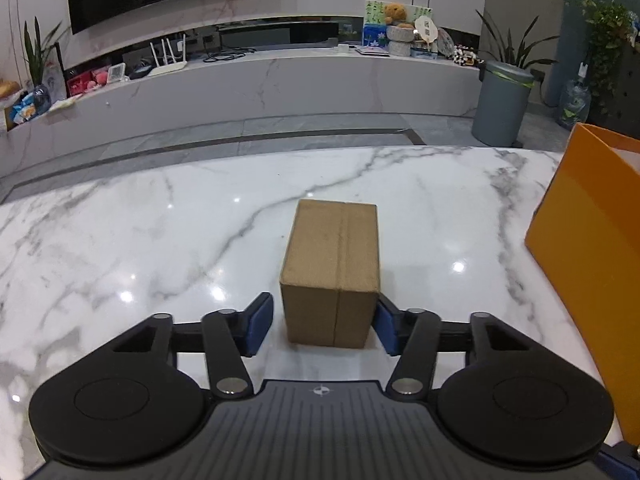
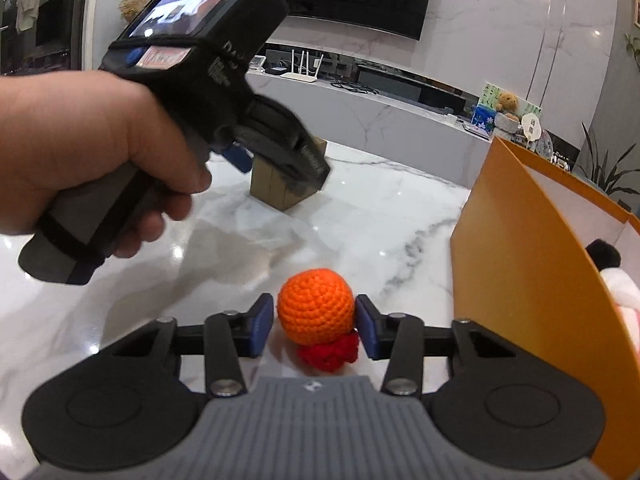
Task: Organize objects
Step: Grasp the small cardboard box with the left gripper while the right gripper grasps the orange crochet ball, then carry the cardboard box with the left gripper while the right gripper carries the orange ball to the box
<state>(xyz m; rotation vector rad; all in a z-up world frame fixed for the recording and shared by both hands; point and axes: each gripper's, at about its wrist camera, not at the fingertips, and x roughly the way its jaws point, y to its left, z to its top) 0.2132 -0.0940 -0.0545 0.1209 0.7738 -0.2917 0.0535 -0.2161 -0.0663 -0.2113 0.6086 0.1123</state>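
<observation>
Blue pads of the right hand-held gripper (image 2: pixel 315 322) press both sides of a soft crocheted orange ball (image 2: pixel 316 306) on the glossy marble counter (image 2: pixel 360 216); lift it straight, gently. The left hand-held gripper (image 1: pixel 326 322) brackets a stiff cardboard box (image 1: pixel 332 272), its right pad touching, left pad just clear, so centre it beside the orange bag (image 1: pixel 588 240).

White marble table (image 1: pixel 160 240) with grey veining, glossy, carries four visible items. Cardboard box (image 1: pixel 334 272) stands upright near mid-table, taped seam on top. Orange bin (image 1: pixel 592 240) sits right of the box, well apart. Orange crochet ball (image 2: pixel 315 304) lies nearer than the box, just left of the bin, with a red crochet piece (image 2: pixel 332 354) touching it.
</observation>
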